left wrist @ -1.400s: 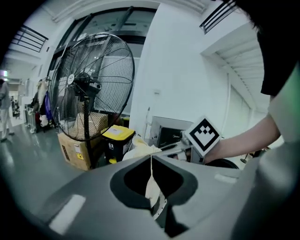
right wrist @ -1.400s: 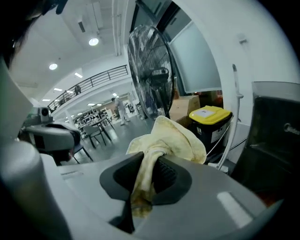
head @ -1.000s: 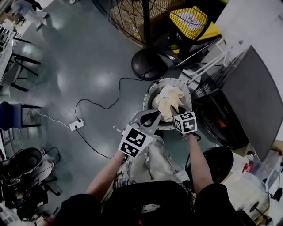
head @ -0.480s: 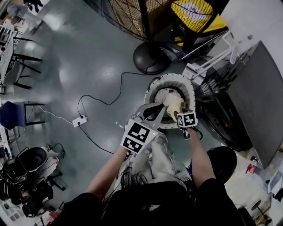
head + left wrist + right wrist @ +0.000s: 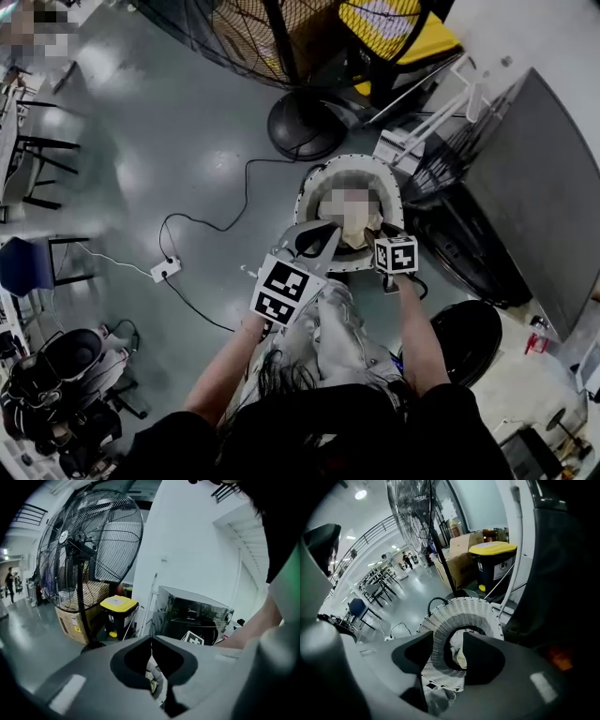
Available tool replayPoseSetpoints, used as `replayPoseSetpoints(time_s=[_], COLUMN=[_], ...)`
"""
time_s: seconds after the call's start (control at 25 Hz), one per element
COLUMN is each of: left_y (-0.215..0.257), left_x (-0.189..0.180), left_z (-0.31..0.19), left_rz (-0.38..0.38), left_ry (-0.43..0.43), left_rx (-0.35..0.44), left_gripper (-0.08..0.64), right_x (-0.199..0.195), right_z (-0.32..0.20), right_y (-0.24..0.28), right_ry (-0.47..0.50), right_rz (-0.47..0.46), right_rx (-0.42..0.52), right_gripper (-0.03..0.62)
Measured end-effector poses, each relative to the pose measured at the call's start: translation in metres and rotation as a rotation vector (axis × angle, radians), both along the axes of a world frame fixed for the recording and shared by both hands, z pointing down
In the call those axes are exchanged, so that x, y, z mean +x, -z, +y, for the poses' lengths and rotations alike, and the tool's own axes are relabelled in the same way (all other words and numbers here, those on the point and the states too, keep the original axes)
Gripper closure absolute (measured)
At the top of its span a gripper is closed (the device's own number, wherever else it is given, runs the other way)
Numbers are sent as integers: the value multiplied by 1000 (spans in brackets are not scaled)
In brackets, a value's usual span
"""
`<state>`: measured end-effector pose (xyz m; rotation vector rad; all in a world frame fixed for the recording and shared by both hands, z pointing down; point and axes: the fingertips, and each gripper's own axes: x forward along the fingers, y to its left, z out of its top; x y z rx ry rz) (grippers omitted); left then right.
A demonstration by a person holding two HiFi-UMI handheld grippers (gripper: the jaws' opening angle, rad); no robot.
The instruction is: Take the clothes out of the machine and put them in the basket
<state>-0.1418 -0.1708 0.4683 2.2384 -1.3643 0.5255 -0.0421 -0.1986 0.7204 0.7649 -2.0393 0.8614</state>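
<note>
A white slatted basket (image 5: pixel 323 185) stands on the floor before me, with cream clothes (image 5: pixel 359 232) lying in it. In the right gripper view the same basket (image 5: pixel 454 616) and clothes (image 5: pixel 459 652) show between the jaws. My right gripper (image 5: pixel 448 641) is open above the basket's near rim, holding nothing; in the head view it (image 5: pixel 382 234) sits under its marker cube. My left gripper (image 5: pixel 331 230) hovers at the basket's near left rim, jaws shut (image 5: pixel 151 641) with nothing between them. The dark machine (image 5: pixel 530 197) stands to the right.
A big pedestal fan (image 5: pixel 305 127) stands just behind the basket, with a yellow-lidded bin (image 5: pixel 412 42) and a cardboard box beyond. A cable and power strip (image 5: pixel 166 269) lie on the floor to the left. A black round object (image 5: pixel 466 339) sits at my right.
The cream clothes that stood heaped high by the right gripper have sunk down into the basket. The right gripper is now apart from them. Both grippers stayed near the near rim.
</note>
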Motion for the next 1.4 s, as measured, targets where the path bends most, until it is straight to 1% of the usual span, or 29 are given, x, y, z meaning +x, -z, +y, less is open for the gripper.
replayPoseSetpoints(time_s=[0.24, 0.44, 0.64, 0.76, 0.88, 1.16, 1.4], left_y=[12, 25, 32, 31, 37, 42, 43], left_x=[7, 12, 21, 32, 46, 90, 134], left_z=[7, 20, 43, 59, 71, 98, 122], left_rz=[0, 3, 12, 23, 35, 51, 64], left_ry=[-32, -69, -123, -176, -242, -401, -518], left_rx=[23, 47, 53, 44, 52, 61, 57], left_gripper=[558, 558, 558, 558, 558, 558, 558], right_x=[3, 12, 33, 51, 70, 126, 168], right_z=[-1, 9, 31, 48, 66, 108, 136], right_y=[35, 76, 111, 131, 148, 173, 191], right_ry=[-79, -181, -304, -394, -479, -637, -727], right_rz=[-62, -142, -202, -237, -254, -237, -223], right_rx=[66, 141, 206, 244, 279, 354, 398], right_gripper=[380, 394, 410, 411, 413, 417, 419])
